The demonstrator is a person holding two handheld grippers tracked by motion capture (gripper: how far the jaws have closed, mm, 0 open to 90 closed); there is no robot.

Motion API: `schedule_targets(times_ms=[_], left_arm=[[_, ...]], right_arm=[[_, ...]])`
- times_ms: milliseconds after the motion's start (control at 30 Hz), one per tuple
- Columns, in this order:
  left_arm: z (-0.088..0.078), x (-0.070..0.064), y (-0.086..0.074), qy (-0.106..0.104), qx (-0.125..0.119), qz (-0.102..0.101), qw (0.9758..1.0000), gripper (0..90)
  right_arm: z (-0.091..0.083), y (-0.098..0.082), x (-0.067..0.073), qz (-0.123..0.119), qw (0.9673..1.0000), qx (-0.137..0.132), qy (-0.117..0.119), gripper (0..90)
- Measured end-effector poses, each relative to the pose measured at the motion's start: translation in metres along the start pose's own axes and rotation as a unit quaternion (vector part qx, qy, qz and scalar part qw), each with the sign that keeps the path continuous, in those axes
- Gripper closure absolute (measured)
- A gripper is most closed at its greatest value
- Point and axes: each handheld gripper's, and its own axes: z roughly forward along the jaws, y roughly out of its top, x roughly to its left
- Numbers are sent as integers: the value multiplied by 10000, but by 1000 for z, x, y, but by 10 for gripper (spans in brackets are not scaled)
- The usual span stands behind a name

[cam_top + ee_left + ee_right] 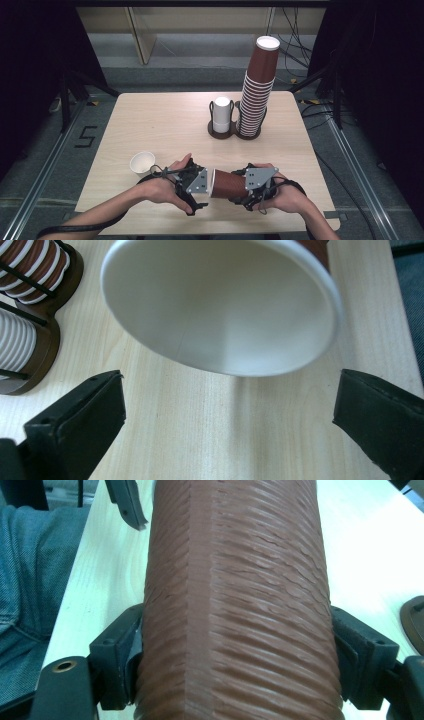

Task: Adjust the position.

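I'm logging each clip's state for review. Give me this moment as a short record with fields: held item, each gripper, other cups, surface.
held item: brown ribbed cup, lying sideways, open mouth toward the left gripper
right gripper: jaws clamped on both sides of the cup body
left gripper: jaws wide apart, cup rim ahead of them, not touching
other cups: small white cup upright near the left hand; tall brown stack and white stack in a holder
surface: light wooden table

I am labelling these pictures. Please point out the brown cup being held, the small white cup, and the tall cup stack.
brown cup (229, 184): high view, ribbed side wall.
small white cup (142, 162): high view, open mouth.
tall cup stack (257, 90): high view, middle of the stacked rims.
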Motion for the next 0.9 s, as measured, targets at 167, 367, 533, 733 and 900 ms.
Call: schedule_targets(times_ms=[167, 367, 533, 733, 900], left_arm=[[-3, 5, -4, -151, -258, -238, 9993, 0], [-1, 5, -5, -244, -555, -499, 9969, 0], [0, 5, -3, -278, -681, -527, 9959, 0], [-1, 5, -1, -286, -797, -573, 9948, 0], [-3, 5, -2, -228, -834, -607, 9944, 0]], right_arm=[[0, -11, 0, 179, 9996, -222, -75, 216], [-1, -18, 0, 317, 9983, -481, -91, 216], [-1, -20, 1, 310, 9980, -528, -144, 216], [-2, -21, 2, 379, 9978, -534, -135, 215], [-2, -20, 2, 286, 9978, -566, -209, 215]])
